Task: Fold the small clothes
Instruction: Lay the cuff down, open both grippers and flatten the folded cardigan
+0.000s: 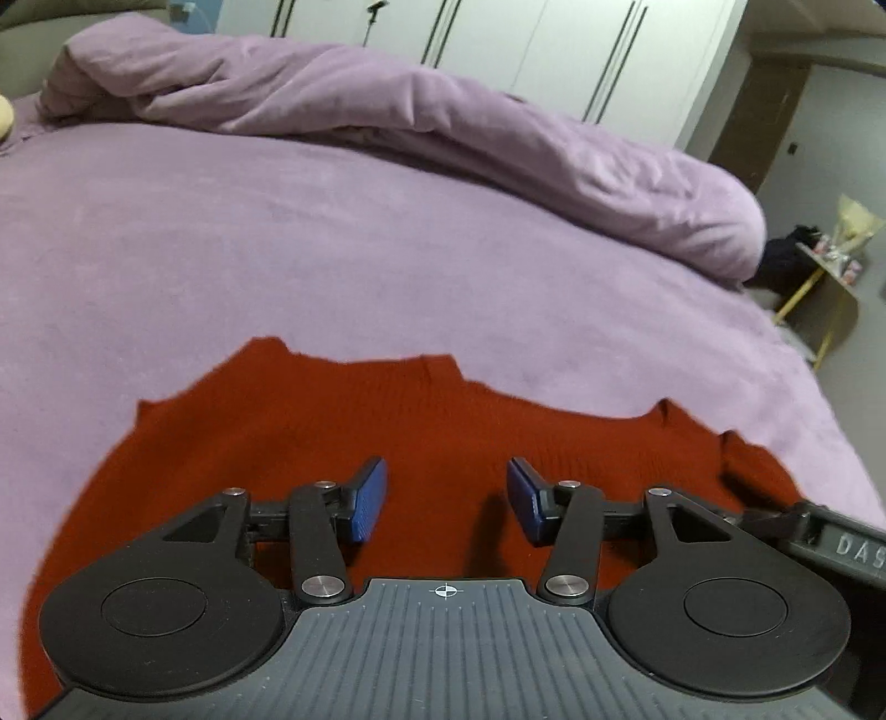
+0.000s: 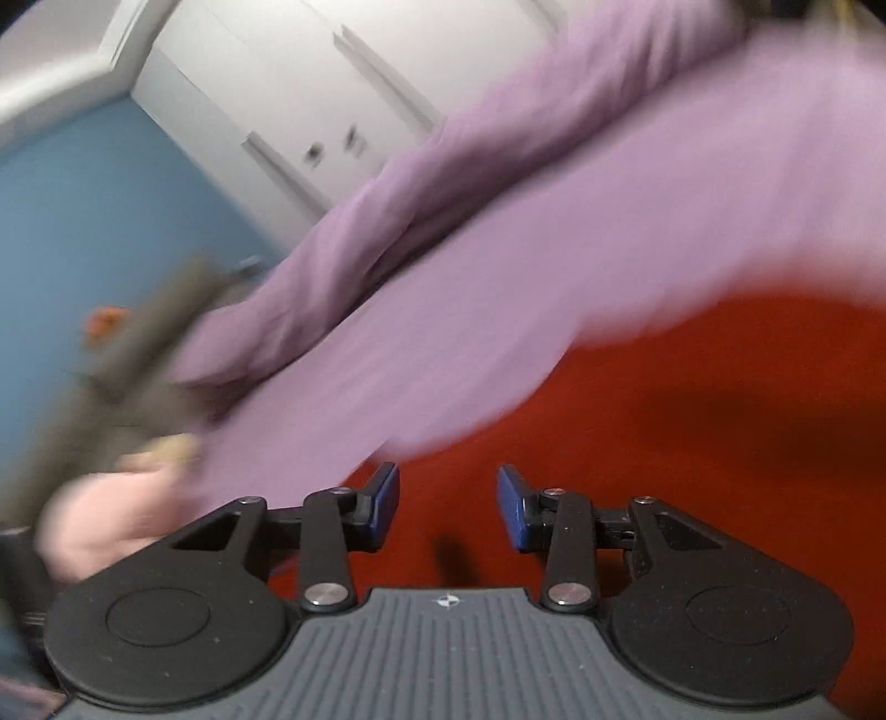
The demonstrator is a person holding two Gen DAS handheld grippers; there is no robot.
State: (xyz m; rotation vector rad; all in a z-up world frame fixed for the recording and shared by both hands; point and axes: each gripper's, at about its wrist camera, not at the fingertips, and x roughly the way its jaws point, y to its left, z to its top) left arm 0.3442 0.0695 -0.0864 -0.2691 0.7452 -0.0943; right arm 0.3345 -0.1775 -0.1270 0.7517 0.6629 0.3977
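Garment: red knit sweater (image 1: 443, 443), spread flat on the bed (image 1: 277, 249), near its front edge.
Orientation: long axis runs side to side in the left wrist view; ragged far edge faces the duvet.
Left gripper (image 1: 447, 498): over the sweater; blue fingers (image 1: 368, 498) apart, only cloth below them, nothing pinched.
Right gripper (image 2: 447, 507): over the sweater (image 2: 664, 415) near its edge; fingers (image 2: 385, 507) apart, gripping nothing; view blurred.
Bed: lilac sheet.
Duvet (image 1: 387, 111): lilac, bunched along the far side.
Wardrobe (image 1: 526, 44): white doors beyond the bed.
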